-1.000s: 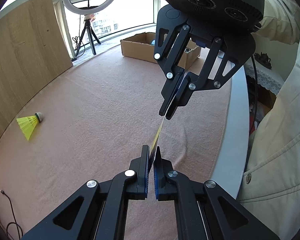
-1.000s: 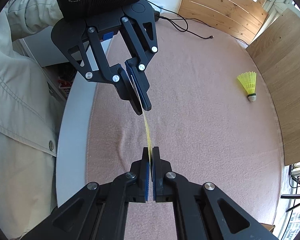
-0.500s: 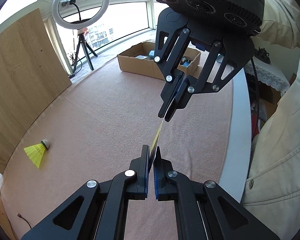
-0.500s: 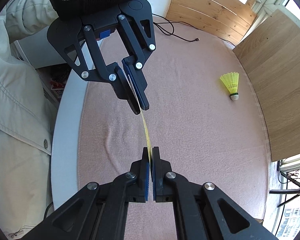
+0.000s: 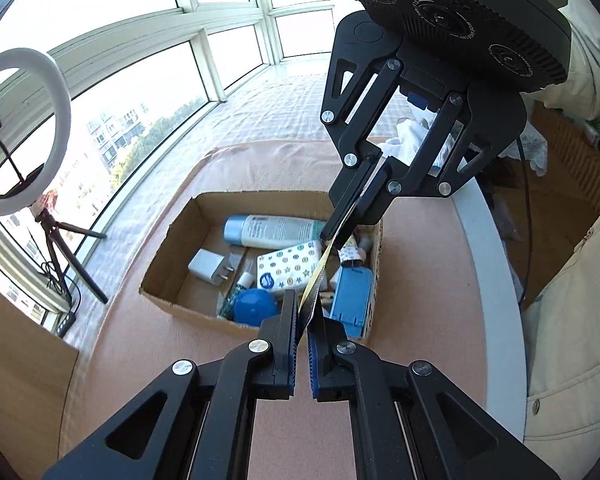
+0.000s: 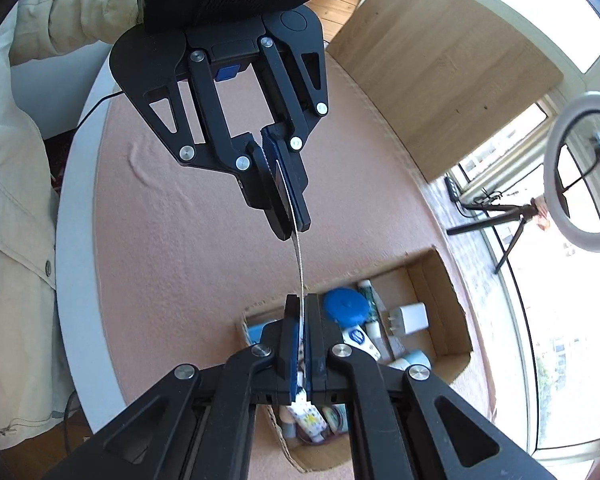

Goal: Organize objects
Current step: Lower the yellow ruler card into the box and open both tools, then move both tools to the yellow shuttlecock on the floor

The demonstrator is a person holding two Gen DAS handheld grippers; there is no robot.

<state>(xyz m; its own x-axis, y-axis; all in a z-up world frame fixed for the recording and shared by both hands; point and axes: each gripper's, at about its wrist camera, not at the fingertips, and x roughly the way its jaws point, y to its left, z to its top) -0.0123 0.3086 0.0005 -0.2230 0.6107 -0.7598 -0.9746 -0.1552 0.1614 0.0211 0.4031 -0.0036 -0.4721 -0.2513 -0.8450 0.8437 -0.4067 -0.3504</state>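
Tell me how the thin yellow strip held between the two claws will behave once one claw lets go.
The thin yellow strip is probably floppy: it bows slightly between the left claw and right claw. It looks very light, so it would likely dangle from the remaining claw. Released, it may flutter toward the cardboard box.

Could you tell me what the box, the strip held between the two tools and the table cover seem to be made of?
Box: plain brown cardboard, matte, with raw cut edges.
Strip: probably a flexible tape, thin, yellow with printed marks; it bows between the tools.
Table cover: pinkish cloth, matte and slightly wrinkled.
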